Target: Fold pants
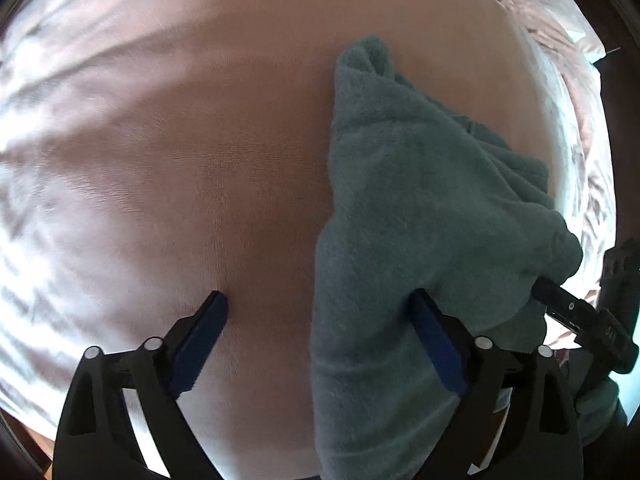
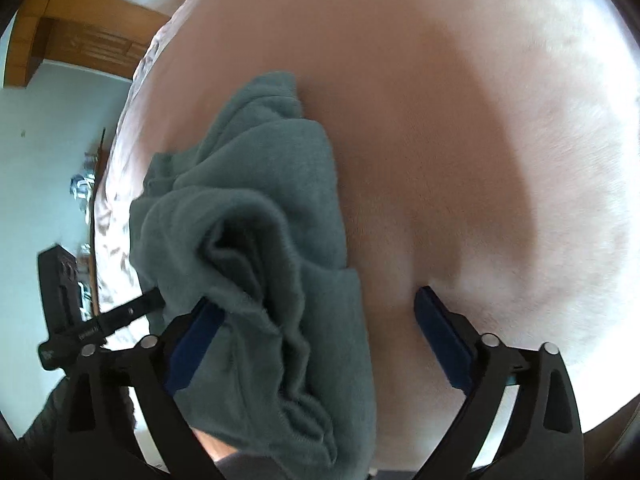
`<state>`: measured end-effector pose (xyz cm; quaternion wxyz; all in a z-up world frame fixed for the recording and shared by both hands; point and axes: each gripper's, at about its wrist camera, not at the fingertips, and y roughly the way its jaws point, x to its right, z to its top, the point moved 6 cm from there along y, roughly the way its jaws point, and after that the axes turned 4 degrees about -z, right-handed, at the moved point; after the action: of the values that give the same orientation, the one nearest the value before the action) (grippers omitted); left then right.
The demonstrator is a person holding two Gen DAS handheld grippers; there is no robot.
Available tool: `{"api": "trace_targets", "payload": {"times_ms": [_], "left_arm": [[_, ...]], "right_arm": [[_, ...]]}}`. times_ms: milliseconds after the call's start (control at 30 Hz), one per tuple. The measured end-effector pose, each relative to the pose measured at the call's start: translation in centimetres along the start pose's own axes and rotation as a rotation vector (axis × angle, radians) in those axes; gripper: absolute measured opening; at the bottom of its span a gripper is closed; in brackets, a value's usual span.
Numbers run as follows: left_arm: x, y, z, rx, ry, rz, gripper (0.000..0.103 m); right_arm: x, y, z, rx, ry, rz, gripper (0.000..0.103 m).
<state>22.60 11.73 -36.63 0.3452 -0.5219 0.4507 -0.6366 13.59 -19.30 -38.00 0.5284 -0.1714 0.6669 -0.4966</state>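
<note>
Fuzzy grey-green pants [image 1: 408, 208] lie bunched lengthwise on a pinkish-beige bed cover [image 1: 200, 160]. My left gripper [image 1: 320, 300] is open, its right finger [image 1: 432, 328] pressed against the pants' near part, its left finger over bare cover. The other gripper's finger [image 1: 560, 304] pokes under the pants' right edge. In the right wrist view the pants [image 2: 272, 184] are rumpled at centre-left. My right gripper [image 2: 320, 304] is open, its left finger [image 2: 196, 332] under a fold of cloth, its right finger over bare cover [image 2: 480, 140]. The left gripper [image 2: 120, 312] shows at the left.
The bed's edge with a crumpled patterned sheet [image 1: 576, 128] runs along the right of the left wrist view. In the right wrist view a pale wall [image 2: 52, 140], wooden furniture [image 2: 92, 40] and the bed's edge [image 2: 116, 184] lie to the left.
</note>
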Motion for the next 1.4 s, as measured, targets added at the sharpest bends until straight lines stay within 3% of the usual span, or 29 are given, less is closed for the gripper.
{"api": "trace_targets", "payload": {"times_ms": [233, 367, 467, 533, 633, 800, 933, 1100, 1267, 1400], "left_arm": [[-0.7, 1.5, 1.3, -0.037, -0.014, -0.087, 0.096], [-1.1, 2.3, 1.9, -0.054, -0.011, -0.127, 0.096], [-0.8, 2.5, 3.0, -0.067, 0.007, -0.176, 0.086], [0.3, 2.6, 3.2, -0.076, 0.029, -0.198, 0.078], [1.0, 3.0, 3.8, -0.104, 0.023, -0.257, 0.052], [3.6, 2.5, 2.6, -0.111, 0.036, -0.266, 0.038], [4.7, 1.3, 2.0, -0.095, 0.067, -0.267, 0.034], [6.5, -1.1, 1.9, -0.051, 0.102, -0.257, 0.033], [11.8, -2.7, 3.5, 0.009, 0.153, -0.267, 0.033], [18.5, -2.5, 5.6, 0.058, 0.207, -0.262, 0.033]], "right_arm": [[-1.4, 1.4, -0.1, -0.066, -0.025, 0.060, 0.101], [-1.5, 2.2, 0.0, -0.081, -0.030, 0.019, 0.100], [-1.2, 2.2, 0.2, -0.084, -0.011, 0.012, 0.095], [-1.3, 2.1, 0.1, -0.088, -0.015, 0.009, 0.081], [-1.5, 2.2, 0.1, -0.113, 0.009, 0.028, 0.069], [-2.4, 1.3, -0.1, -0.134, 0.002, 0.025, 0.050], [-3.5, -0.7, -0.3, -0.122, -0.031, 0.029, 0.043], [-3.9, -3.8, 0.5, -0.082, -0.057, 0.047, 0.042], [-1.5, -9.1, 3.1, -0.002, -0.060, 0.073, 0.042], [2.7, -13.7, 6.3, 0.057, -0.049, 0.084, 0.042]]}}
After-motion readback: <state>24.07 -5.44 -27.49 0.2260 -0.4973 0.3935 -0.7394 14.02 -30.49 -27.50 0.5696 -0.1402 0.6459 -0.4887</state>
